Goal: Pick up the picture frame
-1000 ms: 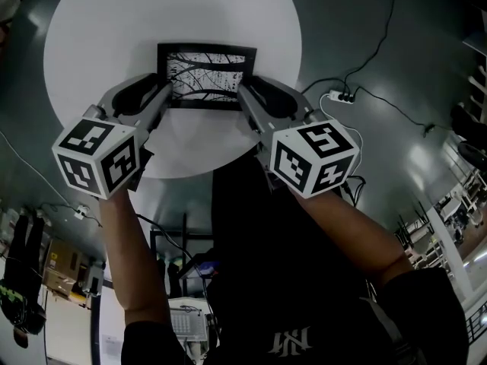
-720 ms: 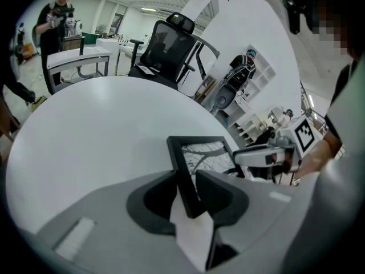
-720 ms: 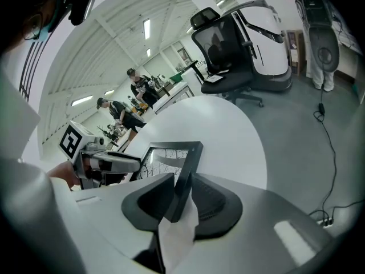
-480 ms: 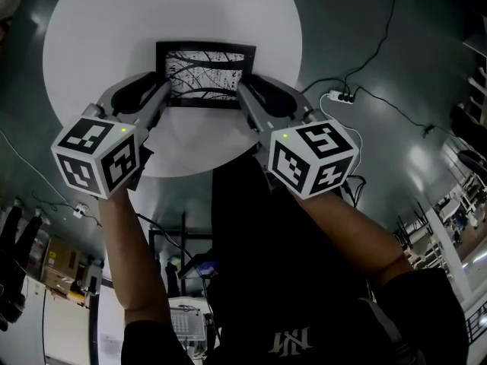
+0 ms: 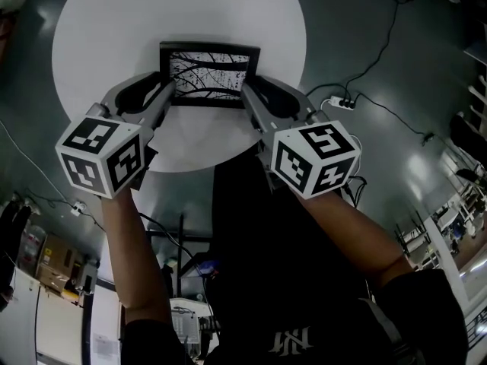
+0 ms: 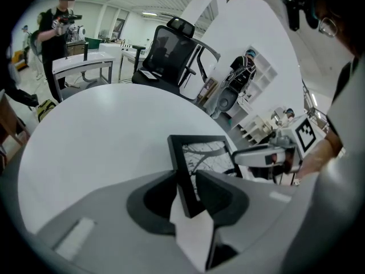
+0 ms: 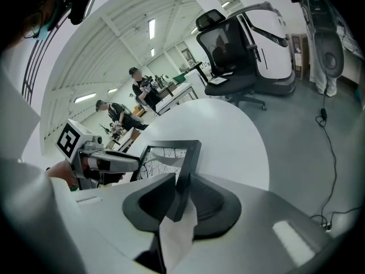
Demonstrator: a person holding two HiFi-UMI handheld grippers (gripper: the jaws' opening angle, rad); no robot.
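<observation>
A black picture frame [image 5: 209, 74] with a black-and-white branch print lies on the round white table [image 5: 175, 14]. My left gripper [image 5: 169, 91] straddles the frame's left edge, and in the left gripper view the frame [image 6: 205, 153] sits between the jaws of that gripper [image 6: 187, 178] with both pads against it. My right gripper [image 5: 247, 91] straddles the right edge. Its jaws are closing, and in the right gripper view the frame [image 7: 171, 153] is pinched between the pads of that gripper [image 7: 181, 181]. Each gripper sees the other across the frame.
A black office chair [image 6: 171, 50] stands beyond the table's far side. A power strip [image 5: 340, 101] with trailing cables lies on the grey floor to the right. People [image 7: 142, 90] stand at desks in the background. The table's near rim is just below my grippers.
Both grippers and the frame keep their places; only the head view has shifted slightly.
</observation>
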